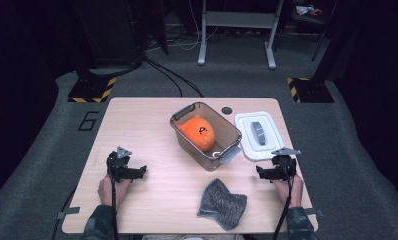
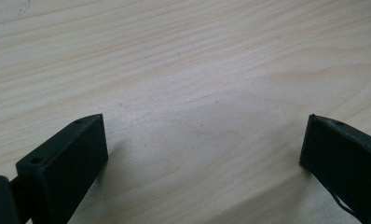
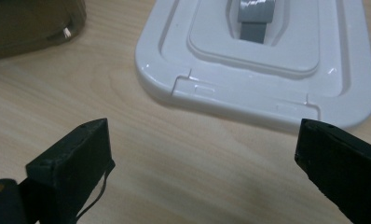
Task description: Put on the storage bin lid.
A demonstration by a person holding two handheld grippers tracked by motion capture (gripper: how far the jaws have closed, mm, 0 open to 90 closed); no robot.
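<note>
The worktop [image 1: 152,200] carries a clear bin [image 1: 226,131] mid-back holding an orange plush [image 1: 197,132], a white lid [image 1: 247,136] toward the right edge, and a grey cloth [image 1: 221,204] at the front edge. Right tool [image 1: 259,173] sits wide before the lid, likely about to lift it; left tool [image 1: 143,171] rests wide, empty.
</note>
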